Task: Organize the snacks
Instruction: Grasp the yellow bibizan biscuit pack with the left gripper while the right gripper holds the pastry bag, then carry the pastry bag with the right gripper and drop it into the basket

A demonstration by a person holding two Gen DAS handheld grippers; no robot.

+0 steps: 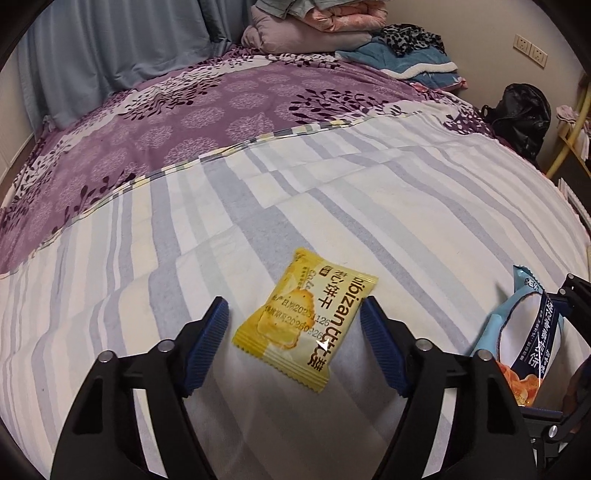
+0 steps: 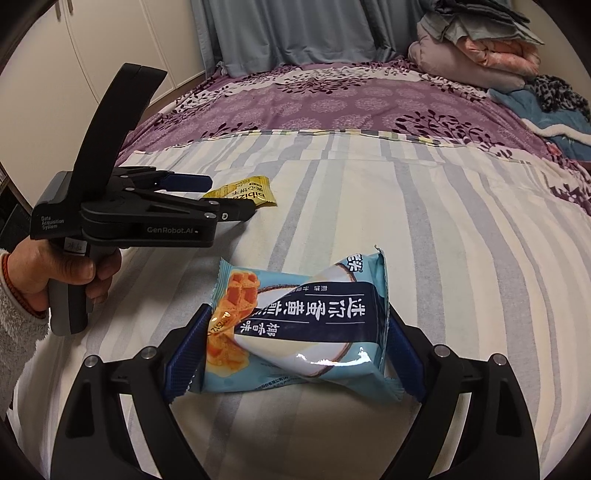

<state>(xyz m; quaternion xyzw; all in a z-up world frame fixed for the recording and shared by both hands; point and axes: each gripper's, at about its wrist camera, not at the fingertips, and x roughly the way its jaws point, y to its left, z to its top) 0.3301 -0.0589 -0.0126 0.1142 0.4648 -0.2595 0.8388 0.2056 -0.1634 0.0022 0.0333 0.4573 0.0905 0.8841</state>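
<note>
At lower centre of each wrist view, the left gripper (image 1: pixel 295 325) spreads wide around a yellow biscuit packet (image 1: pixel 303 325), while the right gripper (image 2: pixel 295 350) clamps a blue snack packet (image 2: pixel 306 332) above the striped bedsheet (image 2: pixel 443 229).

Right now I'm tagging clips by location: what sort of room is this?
Most likely a bedroom. The snacks lie on a bed with a striped and purple floral sheet, folded quilts are piled at its far end, and a blue curtain hangs behind.

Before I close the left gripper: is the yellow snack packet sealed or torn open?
Sealed, it seems: yellow snack packet lies flat with visible crimped edges whole.
</note>
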